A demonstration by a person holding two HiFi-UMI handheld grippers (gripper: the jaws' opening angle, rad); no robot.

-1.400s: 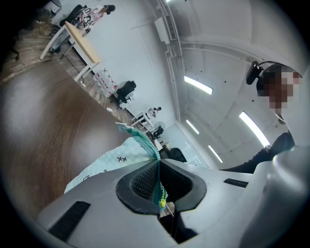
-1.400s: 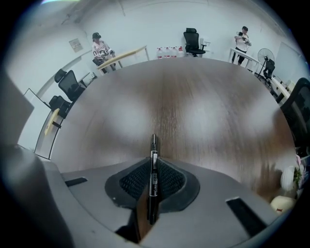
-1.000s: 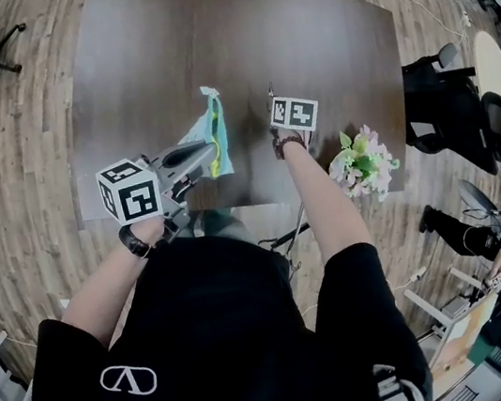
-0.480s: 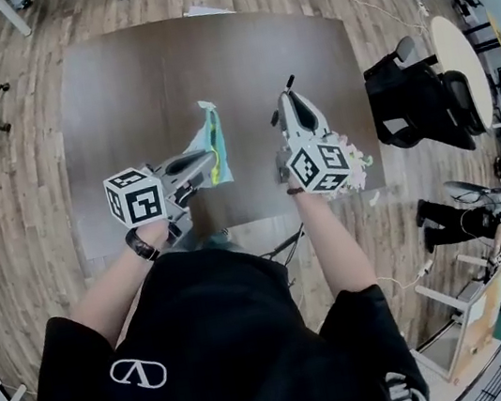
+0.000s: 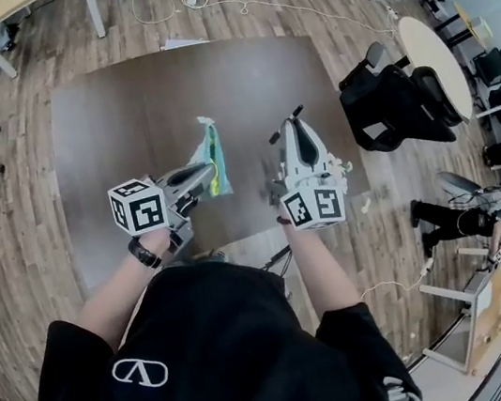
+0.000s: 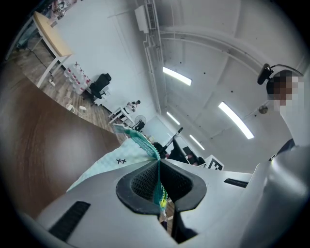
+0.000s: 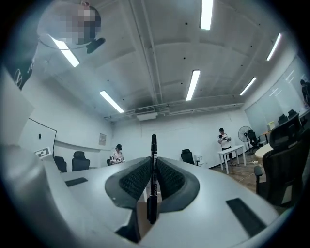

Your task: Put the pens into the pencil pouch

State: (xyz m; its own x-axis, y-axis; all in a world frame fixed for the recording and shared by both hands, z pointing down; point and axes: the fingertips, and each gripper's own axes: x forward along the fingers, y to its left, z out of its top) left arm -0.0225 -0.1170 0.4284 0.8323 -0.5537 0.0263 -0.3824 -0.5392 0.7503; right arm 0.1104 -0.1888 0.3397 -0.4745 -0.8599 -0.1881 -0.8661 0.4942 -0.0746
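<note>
head view: my left tongs (image 5: 207,171) are clamped on the near end of the pouch (image 5: 210,146). it's mint w/ a yellow-green strip and is held out over the brown table (image 5: 112,113). my right tongs (image 5: 292,129) are just beside it on the right, w/ a black pen (image 5: 297,112) poking past the tips. pouch and pen are apart, w/ a gap btwn them.

left gripper view: jaws are pinched tight on the pouch's (image 6: 114,162) teal mesh edge. the fabric runs fwd from the pads (image 6: 140,181) and has a small star print on it. the table (image 6: 38,140) is below at left.

right gripper view: jaws are clenched on the pen (image 7: 153,174), which stands upright in frame btwn the pads (image 7: 133,181). its tip sticks out beyond them. behind it is an office w/ chairs (image 7: 80,160) and ceiling lights (image 7: 193,85).
</note>
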